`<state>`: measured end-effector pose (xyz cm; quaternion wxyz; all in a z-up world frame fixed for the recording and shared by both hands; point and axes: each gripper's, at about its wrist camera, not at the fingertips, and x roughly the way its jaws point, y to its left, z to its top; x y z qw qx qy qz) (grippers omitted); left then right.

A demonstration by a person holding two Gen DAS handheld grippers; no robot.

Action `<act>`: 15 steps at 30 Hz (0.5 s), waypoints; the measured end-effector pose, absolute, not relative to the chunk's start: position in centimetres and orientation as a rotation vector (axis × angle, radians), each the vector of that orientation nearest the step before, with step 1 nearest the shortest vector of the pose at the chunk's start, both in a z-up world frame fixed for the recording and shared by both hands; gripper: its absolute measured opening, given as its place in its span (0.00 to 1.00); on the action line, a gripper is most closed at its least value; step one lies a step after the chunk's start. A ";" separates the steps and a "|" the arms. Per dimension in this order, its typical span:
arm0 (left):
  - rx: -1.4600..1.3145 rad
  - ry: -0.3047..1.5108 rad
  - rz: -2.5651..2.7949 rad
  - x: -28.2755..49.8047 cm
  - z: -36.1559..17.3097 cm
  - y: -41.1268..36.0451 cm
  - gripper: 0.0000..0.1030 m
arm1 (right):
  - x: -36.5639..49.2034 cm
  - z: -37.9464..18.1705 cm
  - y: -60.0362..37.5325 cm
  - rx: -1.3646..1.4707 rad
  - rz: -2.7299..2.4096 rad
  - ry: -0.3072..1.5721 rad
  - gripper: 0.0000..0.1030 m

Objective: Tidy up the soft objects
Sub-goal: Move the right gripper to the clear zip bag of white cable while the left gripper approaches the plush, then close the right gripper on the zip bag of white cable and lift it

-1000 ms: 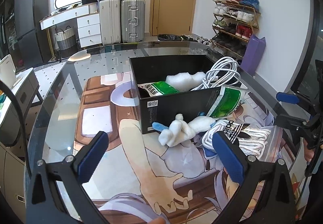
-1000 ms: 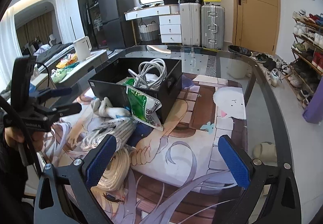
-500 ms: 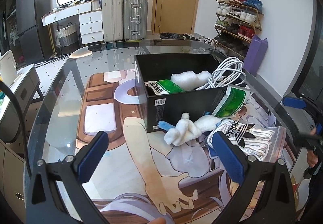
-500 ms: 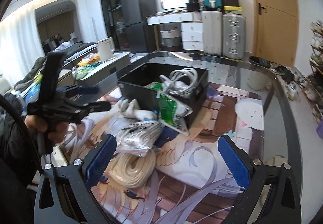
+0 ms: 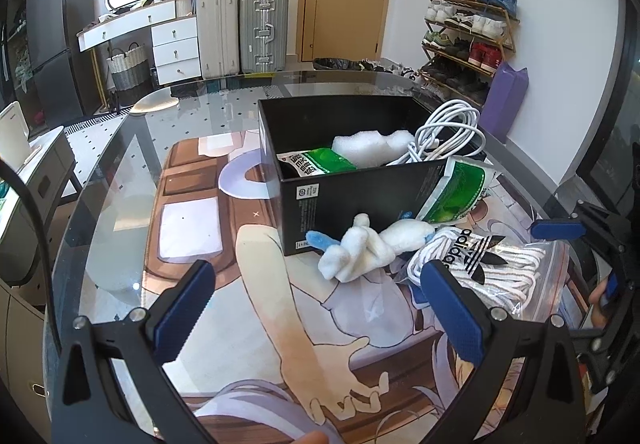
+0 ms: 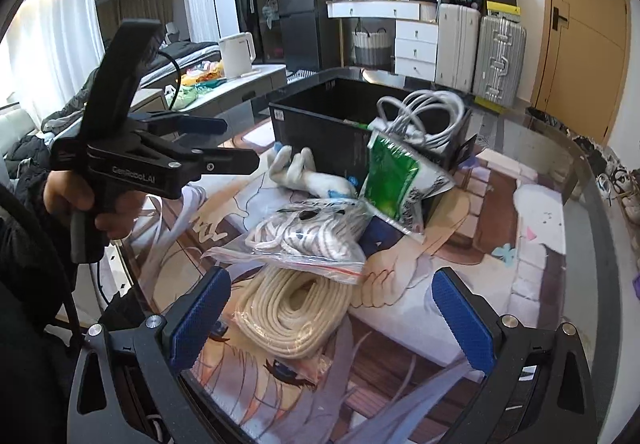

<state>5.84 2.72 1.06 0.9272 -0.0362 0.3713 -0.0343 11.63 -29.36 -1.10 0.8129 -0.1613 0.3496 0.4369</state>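
My left gripper (image 5: pixel 320 302) is matte black plastic, with two long fingers (image 5: pixel 182 308) faced in ribbed blue pads and small silver screws at the knuckles. The right gripper (image 6: pixel 328 318) looks the same from its own camera: black frame, triangular cut-outs in the arms, blue textured pads, bright round screw heads. Seen from the right wrist, the left gripper's side plate carries pale lettering reading "CenRoboLAI", above a pistol-style black handle and a tall black mast on top. A thin black cable trails from it. My left hand (image 6: pixel 86 204) shows bare skin on the handle, below a dark sleeve (image 6: pixel 28 244).
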 end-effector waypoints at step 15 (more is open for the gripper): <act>-0.076 0.772 -0.061 5.9 0.7 2.9 1.00 | 13.6 -2.1 -26.4 -0.269 0.797 0.751 0.99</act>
